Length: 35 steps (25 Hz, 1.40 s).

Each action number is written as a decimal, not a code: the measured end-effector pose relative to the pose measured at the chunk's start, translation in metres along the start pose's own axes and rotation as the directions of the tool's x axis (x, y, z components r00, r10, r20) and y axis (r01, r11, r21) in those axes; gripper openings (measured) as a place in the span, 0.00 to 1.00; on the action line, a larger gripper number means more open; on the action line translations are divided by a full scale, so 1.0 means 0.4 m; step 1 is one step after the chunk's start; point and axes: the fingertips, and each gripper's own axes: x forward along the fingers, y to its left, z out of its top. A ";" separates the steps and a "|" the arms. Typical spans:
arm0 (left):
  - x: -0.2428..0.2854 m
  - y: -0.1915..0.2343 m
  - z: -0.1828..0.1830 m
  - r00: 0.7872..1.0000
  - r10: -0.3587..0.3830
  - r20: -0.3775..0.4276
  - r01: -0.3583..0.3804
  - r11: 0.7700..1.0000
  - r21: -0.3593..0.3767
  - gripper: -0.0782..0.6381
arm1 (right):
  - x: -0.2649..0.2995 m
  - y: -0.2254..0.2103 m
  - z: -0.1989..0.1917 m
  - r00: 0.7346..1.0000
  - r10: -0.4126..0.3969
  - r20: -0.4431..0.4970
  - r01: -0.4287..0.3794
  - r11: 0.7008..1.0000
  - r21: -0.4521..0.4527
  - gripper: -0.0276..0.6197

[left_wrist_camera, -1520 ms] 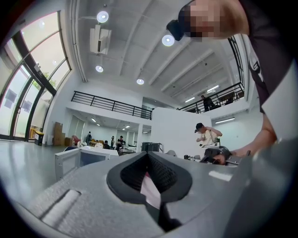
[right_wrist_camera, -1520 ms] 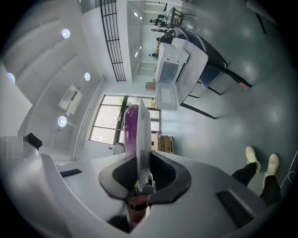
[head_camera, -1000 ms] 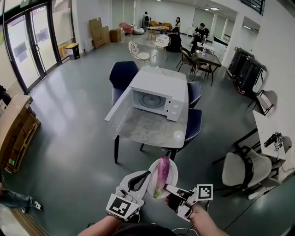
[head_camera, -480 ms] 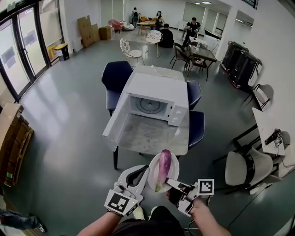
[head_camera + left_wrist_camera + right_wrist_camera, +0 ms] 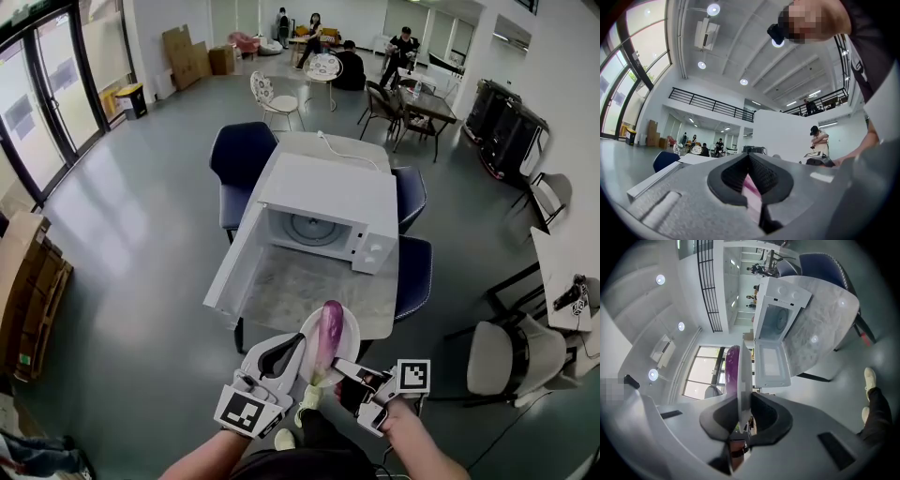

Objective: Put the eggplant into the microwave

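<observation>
A purple eggplant [image 5: 329,339] lies on a white plate [image 5: 349,330] that both grippers carry just before the near edge of the marble table [image 5: 298,286]. My left gripper [image 5: 292,356] is shut on the plate's left rim, where a pale pink strip [image 5: 749,185] shows between its pads. At the near right rim my right gripper [image 5: 339,371] is shut on the plate [image 5: 744,376], seen edge-on with the eggplant [image 5: 731,365] beside it. The white microwave [image 5: 330,199] stands on the table, its door [image 5: 236,266] swung open to the left and its cavity [image 5: 776,320] empty.
Dark blue chairs [image 5: 242,155] stand round the table, and a white chair [image 5: 502,361] is at the right. Several people sit at far tables [image 5: 417,101]. Cardboard [image 5: 28,281] and glass doors [image 5: 37,103] line the left. My shoe [image 5: 869,377] is on the grey floor.
Both grippers have carried the plate and eggplant forward, up to the table's near edge. The microwave and table look nearer. Neither grip has changed.
</observation>
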 end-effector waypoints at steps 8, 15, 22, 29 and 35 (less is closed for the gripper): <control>0.215 0.128 -0.019 1.000 0.028 -0.004 -0.028 1.000 0.007 0.12 | 0.086 -0.060 0.225 0.999 -0.033 -0.040 0.033 0.999 0.000 0.12; 0.307 0.213 -0.035 0.998 0.064 -0.021 -0.064 0.998 0.014 0.12 | 0.180 -0.120 0.336 0.997 -0.059 -0.044 0.060 0.998 0.033 0.12; 0.373 0.318 -0.089 0.997 0.064 -0.044 -0.065 0.998 -0.015 0.12 | 0.285 -0.190 0.419 0.996 -0.089 0.015 0.087 0.991 0.102 0.12; 0.438 0.415 -0.155 0.998 0.002 -0.069 -0.005 0.999 -0.046 0.12 | 0.387 -0.268 0.521 0.979 -0.112 0.168 0.084 0.983 0.162 0.12; 0.478 0.469 -0.222 0.998 -0.022 -0.056 0.019 0.999 -0.051 0.12 | 0.444 -0.351 0.590 0.959 -0.126 0.254 0.083 0.981 0.176 0.12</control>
